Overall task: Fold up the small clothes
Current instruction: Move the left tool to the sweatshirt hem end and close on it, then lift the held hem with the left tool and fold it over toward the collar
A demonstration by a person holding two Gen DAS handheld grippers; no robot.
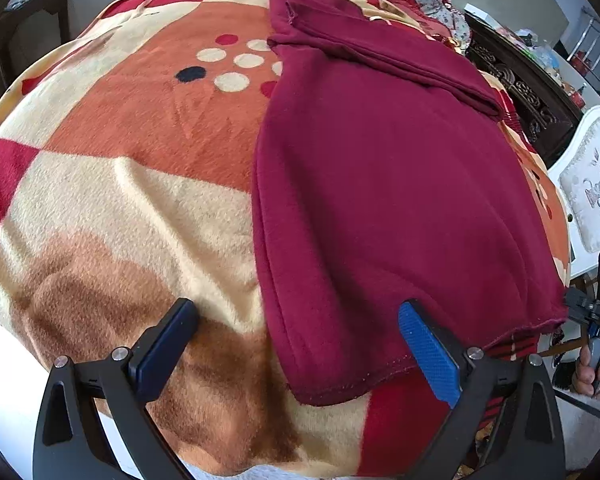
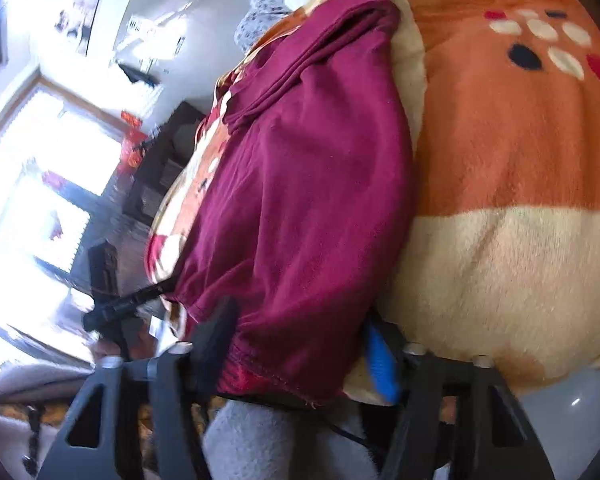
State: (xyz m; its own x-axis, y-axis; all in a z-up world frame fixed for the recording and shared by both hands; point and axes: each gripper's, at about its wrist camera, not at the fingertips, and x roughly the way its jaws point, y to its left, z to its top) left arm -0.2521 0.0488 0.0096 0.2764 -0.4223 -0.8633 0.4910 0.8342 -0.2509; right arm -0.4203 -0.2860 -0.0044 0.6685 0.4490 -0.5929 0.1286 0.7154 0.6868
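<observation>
From the left wrist view, the dark maroon knit garment (image 1: pixel 380 184) lies flat on the plush blanket patterned in orange, cream and red (image 1: pixel 132 184), filling the centre and right of the frame, with a sleeve or upper part already turned over itself as a narrower band at the upper right. The left gripper (image 1: pixel 296 344) sits at the bottom of the frame with its jaws spread wide; one blue pad rests over the garment's near stitched hem, the other over bare blanket, and nothing is pinched between them. The cloth looks soft, light and limp, so I judge it will sag and crease when lifted. Its doubled side edge and hemmed corners look like the firmest places to pinch. At the far right edge a hand (image 1: pixel 596 368) holds the other tool. No container shows here. In the right wrist view, tilted and partly blurred, the same garment runs from upper centre to lower centre, with the blanket on the right and a bright window on the left. The right gripper (image 2: pixel 296 344) straddles the lower hem corner at the bottom of the frame, half closed. Cloth lies between its jaws, though whether the pads actually press on it I cannot tell. No container appears here either.
</observation>
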